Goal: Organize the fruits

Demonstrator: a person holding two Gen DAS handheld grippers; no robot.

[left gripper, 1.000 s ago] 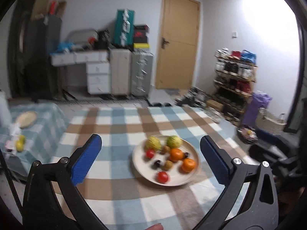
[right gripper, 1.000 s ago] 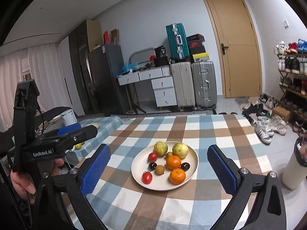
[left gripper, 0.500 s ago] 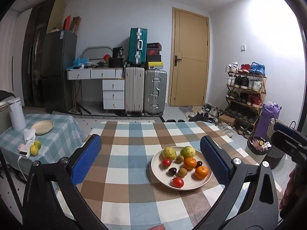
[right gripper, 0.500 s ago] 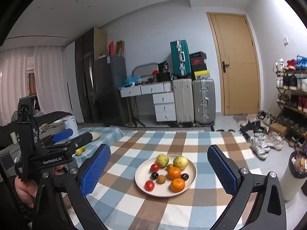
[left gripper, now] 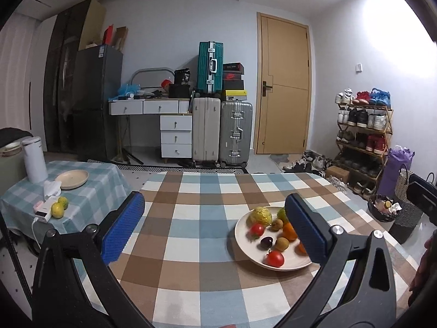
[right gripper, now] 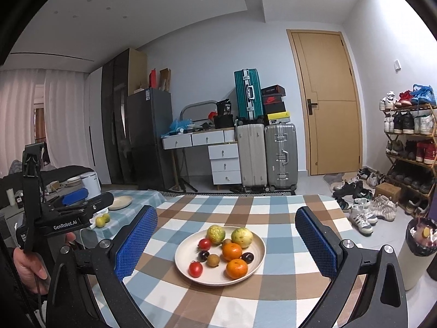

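Note:
A beige plate (right gripper: 258, 248) of fruit sits on the checked table (right gripper: 275, 213). It holds two oranges (right gripper: 232, 251), two tomatoes (right gripper: 195, 269), two yellow-green fruits (right gripper: 242, 237), brown and dark small fruits. In the left wrist view the same plate (left gripper: 240, 232) lies right of centre, partly behind the right finger. My left gripper (left gripper: 215, 229) is open and empty above the table. My right gripper (right gripper: 225, 244) hangs open, with the plate between and beyond its pads. The left tool (right gripper: 68, 216) shows in a hand at the left of the right wrist view.
A small side table (left gripper: 90, 188) at the left carries an empty beige plate (left gripper: 72, 179), two yellow-green fruits (left gripper: 58, 208), a white kettle (left gripper: 34, 160) and a white device. Suitcases, drawers, a door and a shoe rack (left gripper: 363, 142) stand beyond. A bin (right gripper: 419, 248) stands at the right.
Both cameras have tilted up and pulled back, so the plate sits lower and farther off. The left view has swung left, bringing the side table into view. Both grippers stay open.

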